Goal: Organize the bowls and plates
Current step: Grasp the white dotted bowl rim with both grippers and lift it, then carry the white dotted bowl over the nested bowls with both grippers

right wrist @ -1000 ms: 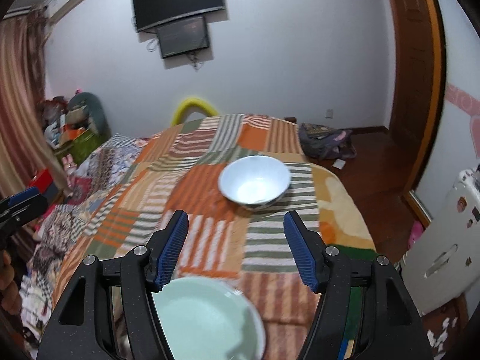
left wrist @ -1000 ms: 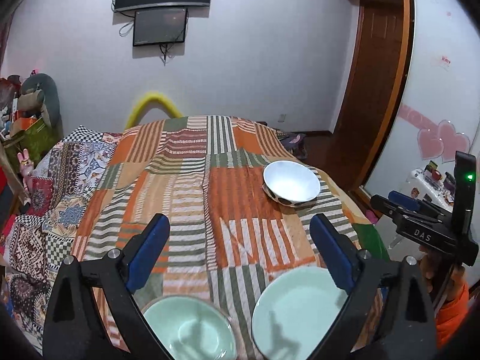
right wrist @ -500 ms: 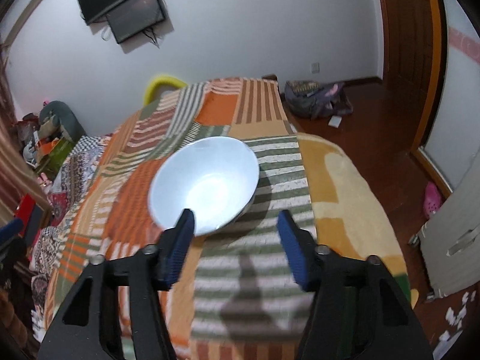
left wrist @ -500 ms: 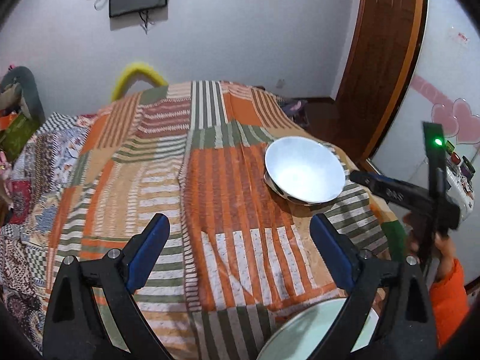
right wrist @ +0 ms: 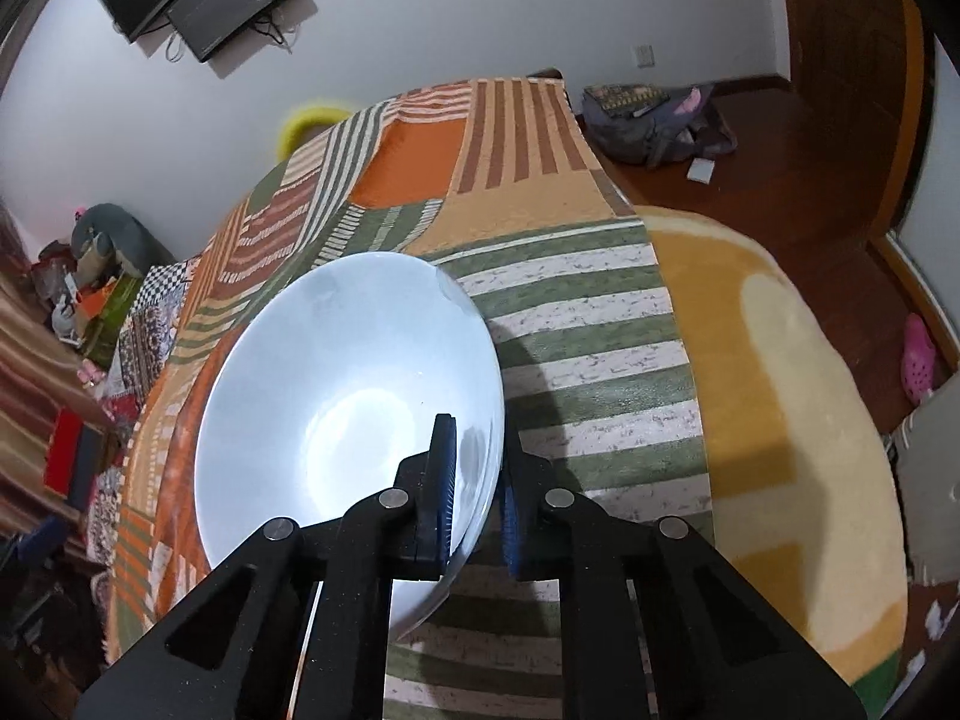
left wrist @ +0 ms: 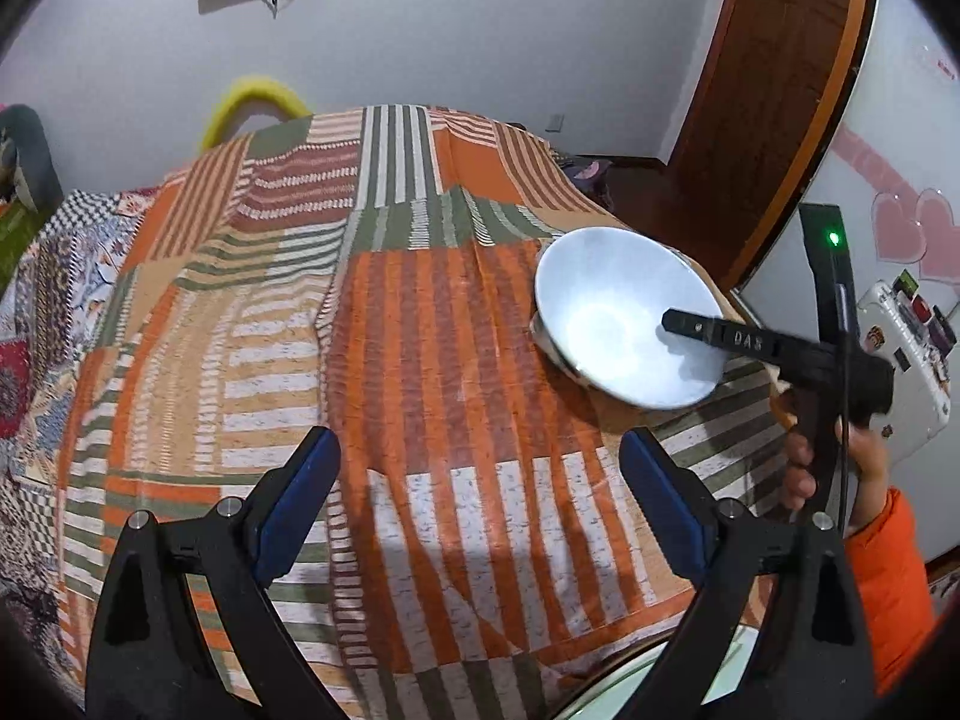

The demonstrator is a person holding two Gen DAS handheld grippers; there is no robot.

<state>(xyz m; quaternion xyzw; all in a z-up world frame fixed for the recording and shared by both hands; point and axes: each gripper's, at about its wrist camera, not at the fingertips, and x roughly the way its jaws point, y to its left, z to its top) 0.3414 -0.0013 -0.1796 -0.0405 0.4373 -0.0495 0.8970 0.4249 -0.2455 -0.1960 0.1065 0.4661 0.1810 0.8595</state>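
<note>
Since the earlier frames we are seeing both tongs lower and nearer the white bowl (right wrist: 336, 396). The right tongs (right wrist: 477, 480) have just been closing and are now clamping its near rim. The bowl is sitting empty on the striped blanket (left wrist: 420, 360). The left tongs (left wrist: 480, 498) are hanging apart over the blanket, holding nothing.

A white bowl (right wrist: 336, 408) sits on an orange, green and cream striped patchwork blanket (left wrist: 420, 372).

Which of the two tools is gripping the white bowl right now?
The right tool: its jaws have just closed on the white bowl's near rim, one pad inside, one outside. The left tool hangs open above the blanket, holding nothing.
</note>
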